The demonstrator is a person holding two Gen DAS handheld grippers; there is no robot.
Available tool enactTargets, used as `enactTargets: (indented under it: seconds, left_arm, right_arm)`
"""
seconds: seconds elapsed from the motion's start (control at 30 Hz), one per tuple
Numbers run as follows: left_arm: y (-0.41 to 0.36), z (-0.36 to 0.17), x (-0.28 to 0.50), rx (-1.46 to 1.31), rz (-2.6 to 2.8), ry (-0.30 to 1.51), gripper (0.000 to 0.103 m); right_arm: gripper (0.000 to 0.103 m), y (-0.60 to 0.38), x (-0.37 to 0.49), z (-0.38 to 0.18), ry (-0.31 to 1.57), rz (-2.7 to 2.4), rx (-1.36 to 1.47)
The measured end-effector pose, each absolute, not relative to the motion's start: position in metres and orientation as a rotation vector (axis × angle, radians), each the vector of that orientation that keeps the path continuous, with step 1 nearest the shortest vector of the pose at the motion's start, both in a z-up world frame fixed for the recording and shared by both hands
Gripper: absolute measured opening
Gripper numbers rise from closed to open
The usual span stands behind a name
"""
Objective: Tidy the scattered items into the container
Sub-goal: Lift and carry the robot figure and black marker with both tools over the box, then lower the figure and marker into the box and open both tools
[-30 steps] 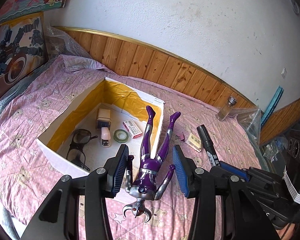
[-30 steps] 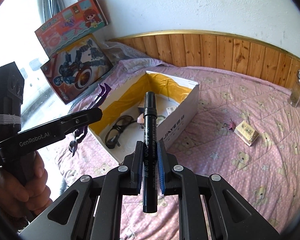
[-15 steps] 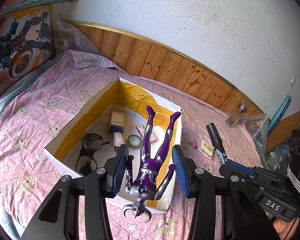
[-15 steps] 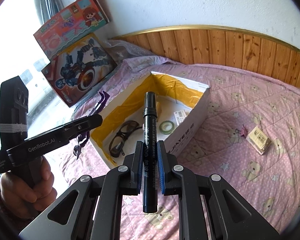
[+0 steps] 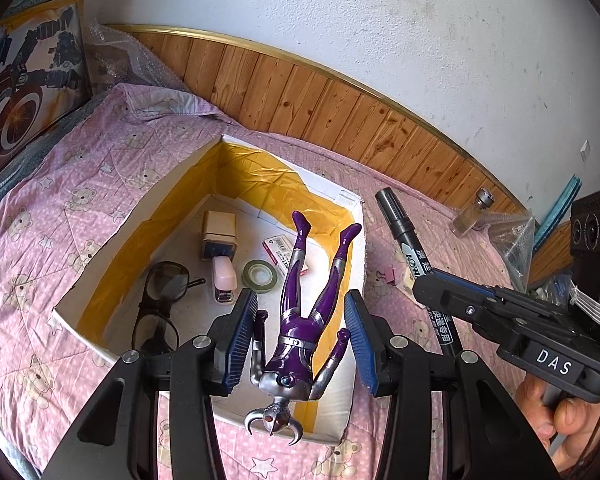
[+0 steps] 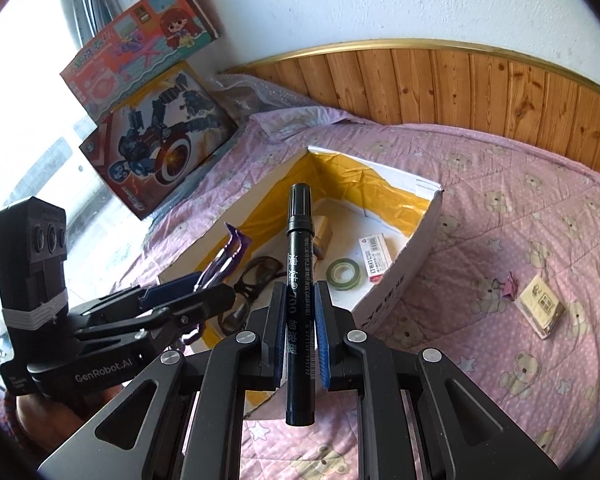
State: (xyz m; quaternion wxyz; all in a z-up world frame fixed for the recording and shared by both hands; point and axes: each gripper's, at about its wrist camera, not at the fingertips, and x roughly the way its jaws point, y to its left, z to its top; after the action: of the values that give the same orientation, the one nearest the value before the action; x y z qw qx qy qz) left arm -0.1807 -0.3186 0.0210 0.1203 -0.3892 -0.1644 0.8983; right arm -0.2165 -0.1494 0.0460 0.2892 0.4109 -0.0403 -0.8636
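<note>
My left gripper (image 5: 300,308) is shut on a purple and silver toy figure (image 5: 300,332), which hangs head toward me above the near right part of the white box with yellow lining (image 5: 140,216). My right gripper (image 6: 298,296) is shut on a black marker (image 6: 298,248) that points at the box (image 6: 424,220) from its near side. The marker (image 5: 400,228) also shows right of the box in the left wrist view. The figure's feet (image 6: 232,248) stick up over the box's left wall. Glasses (image 5: 160,292), a pink stapler (image 5: 224,276) and a green tape roll (image 5: 260,274) lie inside.
A small tan packet (image 6: 540,306) and a pink clip (image 6: 510,284) lie on the pink quilt right of the box. A glass shaker (image 5: 470,216) stands by the wooden wall panel. Toy boxes (image 6: 160,136) lean at the left. A hand holds each gripper.
Both grippers have moved in toward the box, so it looms larger. The figure now hangs over the box's inside and the marker tip reaches over its near wall.
</note>
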Motion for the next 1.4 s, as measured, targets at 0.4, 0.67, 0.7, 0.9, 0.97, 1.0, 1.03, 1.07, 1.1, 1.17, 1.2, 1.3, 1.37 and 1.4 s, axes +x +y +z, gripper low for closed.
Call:
enactTargets:
  seconds: [0.4,0.67,0.7,0.9,0.97,1.0,1.03,1.07,1.1,1.17,1.2,1.3,1.37,1.4]
  left_arm:
    - [-0.313,0.004,-0.197,-1.188,2.575,-0.46,0.046]
    - [-0.315,-0.005,-0.206,-1.214,2.554,-0.459,0.046]
    - [-0.316,-0.006,-0.207,-1.218,2.551,-0.46,0.046]
    - [-0.32,-0.012,-0.211,-1.235,2.538,-0.473,0.047]
    - [-0.32,-0.012,-0.212,-1.237,2.534,-0.474,0.047]
    - [-0.32,-0.013,-0.214,-1.24,2.533,-0.472,0.047]
    - [-0.32,-0.014,-0.215,-1.243,2.53,-0.471,0.047]
    - [-0.32,-0.015,-0.216,-1.247,2.526,-0.471,0.047]
    - [-0.32,-0.016,-0.217,-1.253,2.521,-0.471,0.047]
    - [-0.319,-0.02,-0.22,-1.264,2.512,-0.472,0.047]
    - [-0.319,-0.021,-0.222,-1.271,2.506,-0.473,0.047]
    - [-0.317,-0.024,-0.225,-1.28,2.494,-0.467,0.047]
    - [-0.317,-0.025,-0.227,-1.281,2.492,-0.461,0.047]
    - [-0.317,-0.026,-0.228,-1.281,2.493,-0.46,0.047]
  right_arm:
    - [0.014,-0.16,-0.264,0.03,-0.193,-2.233,1.17]
    - [0.014,-0.173,-0.29,0.024,-0.184,-2.214,1.202]
    - [0.014,-0.175,-0.293,0.023,-0.178,-2.212,1.205]
    - [0.014,-0.189,-0.312,0.019,-0.131,-2.206,1.222]
    - [0.014,-0.193,-0.32,0.017,-0.122,-2.201,1.233]
    - [0.014,-0.194,-0.324,0.016,-0.121,-2.197,1.239]
    - [0.014,-0.196,-0.328,0.015,-0.121,-2.194,1.246]
    - [0.014,-0.197,-0.332,0.014,-0.121,-2.189,1.253]
    - [0.014,-0.199,-0.336,0.013,-0.121,-2.183,1.258]
    - [0.014,-0.203,-0.345,0.011,-0.115,-2.173,1.271]
    - [0.014,-0.205,-0.349,0.01,-0.108,-2.169,1.278]
    - [0.014,-0.212,-0.362,0.005,-0.083,-2.16,1.301]
    - [0.014,-0.217,-0.371,0.002,-0.063,-2.151,1.317]
    - [0.014,-0.22,-0.374,0.0,-0.05,-2.15,1.322]
